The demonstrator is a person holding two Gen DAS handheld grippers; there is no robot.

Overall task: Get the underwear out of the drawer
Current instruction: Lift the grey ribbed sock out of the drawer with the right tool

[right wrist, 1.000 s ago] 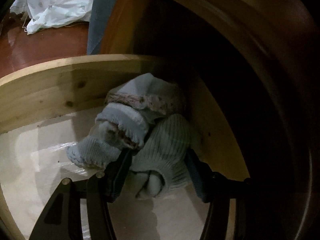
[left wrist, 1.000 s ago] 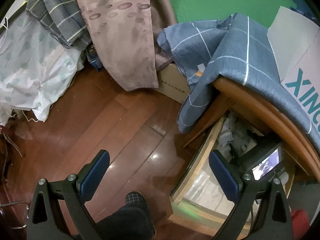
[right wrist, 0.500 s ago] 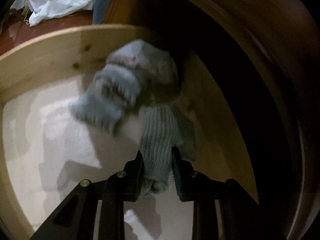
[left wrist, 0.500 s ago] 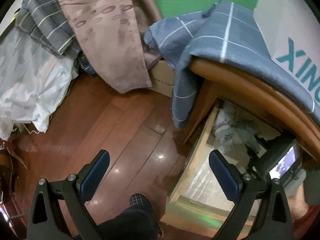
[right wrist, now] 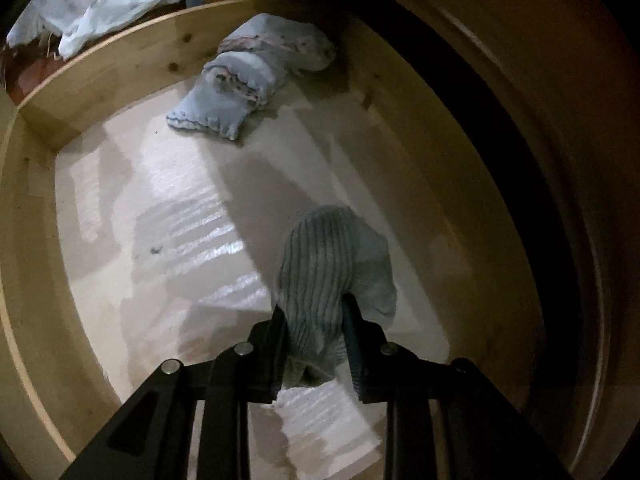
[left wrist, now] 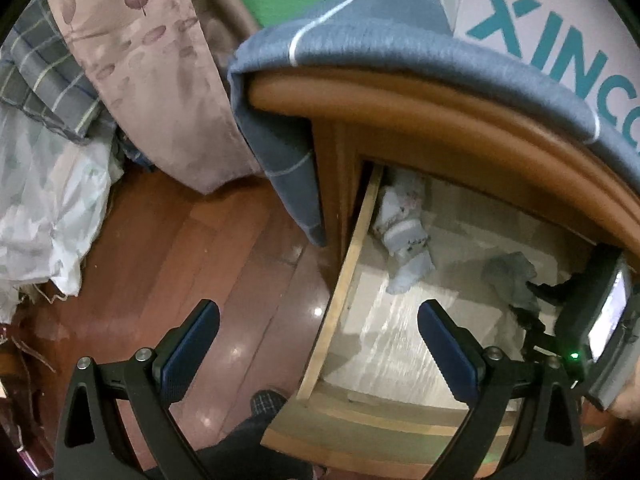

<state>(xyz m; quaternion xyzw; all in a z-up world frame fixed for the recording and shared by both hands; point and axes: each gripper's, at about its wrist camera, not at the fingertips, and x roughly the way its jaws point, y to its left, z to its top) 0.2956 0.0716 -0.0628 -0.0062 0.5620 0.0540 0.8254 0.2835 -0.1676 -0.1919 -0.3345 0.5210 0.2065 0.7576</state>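
Now, step in hand: you have one piece of underwear caught and you are partway through lifting it out of the drawer (right wrist: 100,80).
Right hand-held gripper (right wrist: 314,344): clamped on the ribbed grey underwear (right wrist: 320,276), low centre of its own view; the jaws are easing slightly apart, yet the cloth sits pinched between the pads.
Left hand-held gripper (left wrist: 318,346): jaws wide apart, nothing between them, hanging over the drawer's left wall and the wooden floor (left wrist: 180,264).
Where the underwear is: bunched above the pale drawer liner, inside the drawer walls, seen at right in the left view.
Left behind: a folded pale-blue bundle (right wrist: 240,80) in the upper corner of the drawer.
Next move, as I judge it: keep your squeeze firm, raise the cloth clear of the front wall, then carry it out.
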